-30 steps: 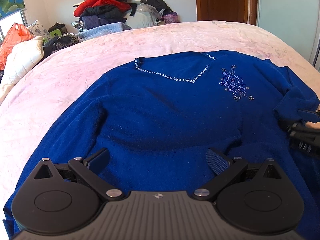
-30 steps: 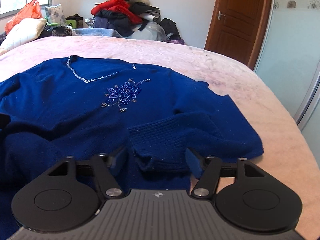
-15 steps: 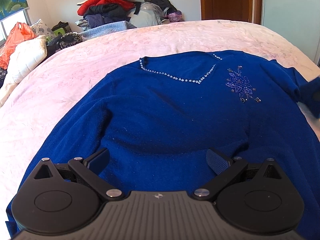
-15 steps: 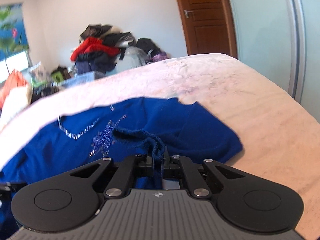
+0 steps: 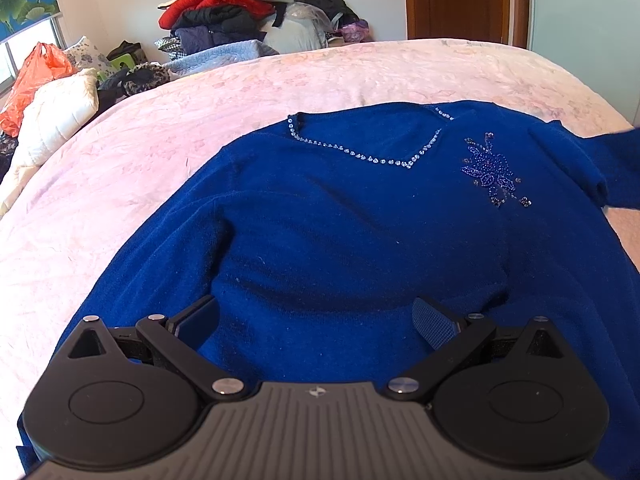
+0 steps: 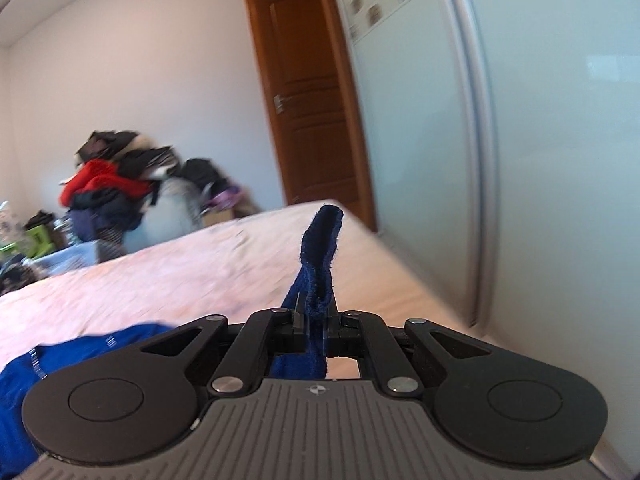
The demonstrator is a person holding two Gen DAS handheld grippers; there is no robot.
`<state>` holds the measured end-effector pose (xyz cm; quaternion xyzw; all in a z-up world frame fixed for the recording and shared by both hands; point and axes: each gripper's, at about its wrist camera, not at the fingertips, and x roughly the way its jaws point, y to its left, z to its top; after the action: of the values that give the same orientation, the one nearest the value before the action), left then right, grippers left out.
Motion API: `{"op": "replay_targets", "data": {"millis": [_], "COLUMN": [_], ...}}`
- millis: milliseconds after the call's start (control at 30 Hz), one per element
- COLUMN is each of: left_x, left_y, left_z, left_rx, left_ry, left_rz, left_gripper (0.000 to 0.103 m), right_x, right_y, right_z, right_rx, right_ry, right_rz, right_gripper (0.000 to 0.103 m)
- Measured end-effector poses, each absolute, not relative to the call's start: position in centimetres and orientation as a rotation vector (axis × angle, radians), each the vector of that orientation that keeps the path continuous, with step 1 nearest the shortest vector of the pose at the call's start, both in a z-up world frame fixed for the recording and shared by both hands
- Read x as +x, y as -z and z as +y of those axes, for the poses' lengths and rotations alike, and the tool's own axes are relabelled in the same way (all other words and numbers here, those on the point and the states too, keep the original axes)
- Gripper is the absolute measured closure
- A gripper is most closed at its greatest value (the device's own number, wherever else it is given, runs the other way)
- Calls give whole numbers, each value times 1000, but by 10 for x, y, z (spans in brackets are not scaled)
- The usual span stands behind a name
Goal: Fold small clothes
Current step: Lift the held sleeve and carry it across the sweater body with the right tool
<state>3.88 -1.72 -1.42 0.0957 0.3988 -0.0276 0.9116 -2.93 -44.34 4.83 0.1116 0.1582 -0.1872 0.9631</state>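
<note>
A royal-blue sweater [image 5: 360, 232] with a beaded V-neck and a beaded flower on the chest lies face up on the pink bed [image 5: 160, 140]. My left gripper [image 5: 316, 316] hovers open over its lower front, nothing between the fingers. In the right wrist view my right gripper [image 6: 316, 324] is shut on the cuff of the sweater's sleeve [image 6: 320, 248], which sticks up past the fingertips, lifted off the bed. The sweater's body [image 6: 72, 356] shows at the lower left of that view. The raised sleeve [image 5: 616, 164] crosses the right edge of the left wrist view.
A heap of clothes [image 5: 232, 12] is piled beyond the bed's far edge. White bedding [image 5: 52, 116] and an orange bag [image 5: 36, 76] lie at the left. A brown door [image 6: 316, 112] and a pale sliding wardrobe panel [image 6: 552, 120] stand to the right.
My right gripper closed on the sleeve cuff, then lifted it up and out to the right while rolling. The sleeve has left the sweater's front. The left gripper stayed put.
</note>
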Motion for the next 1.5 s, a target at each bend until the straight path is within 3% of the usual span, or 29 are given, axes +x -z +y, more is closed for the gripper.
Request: {"op": "replay_targets", "data": {"millis": [533,867,1500], "left_x": [45,46,45], "left_y": [16,17,21], "left_z": [-8,1,13], "left_rx": [180,162,158], "left_ry": [45,39,35], "left_rz": [832,838,842], "left_gripper": [0,0,0], "right_x": [-30,0,66], "right_y": [-116,-122,-57], "right_z": [-485,-375,-210], "right_rx": [-82,-161,-10], "right_ry": [663,350,-136], "right_rz": [182,167,450], "right_gripper": [96,96,95]}}
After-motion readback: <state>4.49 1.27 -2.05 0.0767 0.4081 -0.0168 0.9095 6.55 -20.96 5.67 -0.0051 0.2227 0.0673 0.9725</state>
